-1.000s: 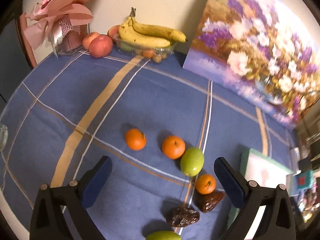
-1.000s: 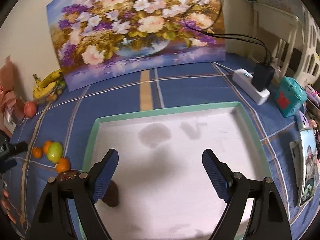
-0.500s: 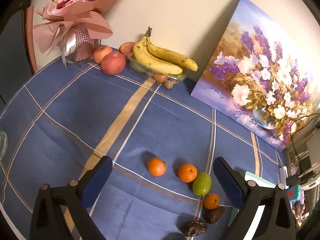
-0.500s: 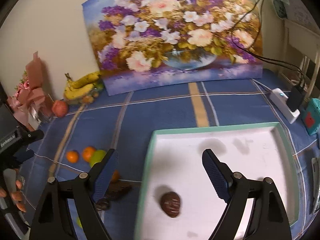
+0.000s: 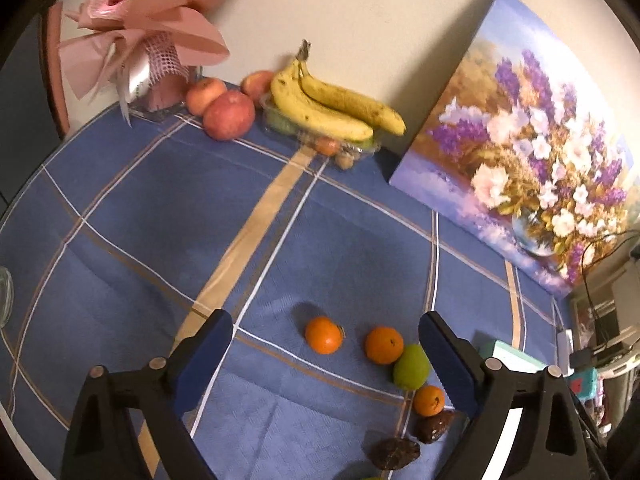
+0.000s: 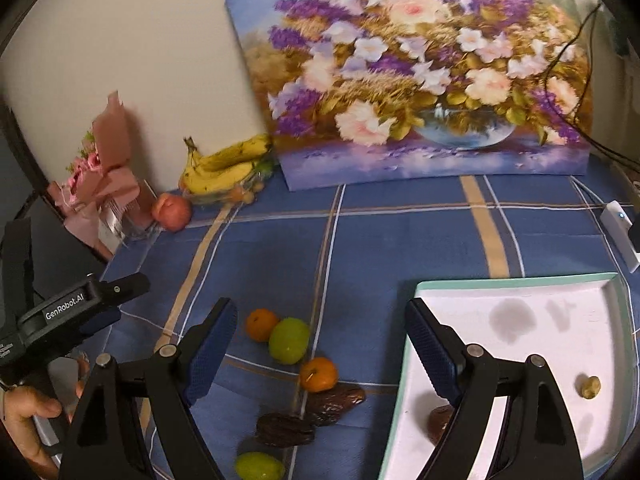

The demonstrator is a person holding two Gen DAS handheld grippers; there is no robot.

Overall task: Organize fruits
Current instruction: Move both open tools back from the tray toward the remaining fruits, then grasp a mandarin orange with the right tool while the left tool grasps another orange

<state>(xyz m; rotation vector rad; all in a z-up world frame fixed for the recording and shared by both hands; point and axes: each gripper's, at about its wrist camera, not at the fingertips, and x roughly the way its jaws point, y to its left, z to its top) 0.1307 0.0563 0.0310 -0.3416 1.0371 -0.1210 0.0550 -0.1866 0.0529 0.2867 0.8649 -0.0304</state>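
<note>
So both grippers hang over the blue plaid tablecloth with nothing in them. The left gripper has its jaws spread but closing in, nothing between the pads. The right gripper is spread wide and empty too. The loose fruit sits in a little cluster on the cloth just beside the left edge of the white tray: oranges, a green fruit touching one of them, and two dark dates nearer the camera. In the tray there's one brown date near its left edge. Bananas and apples are along the far table edge by the wall.
</note>
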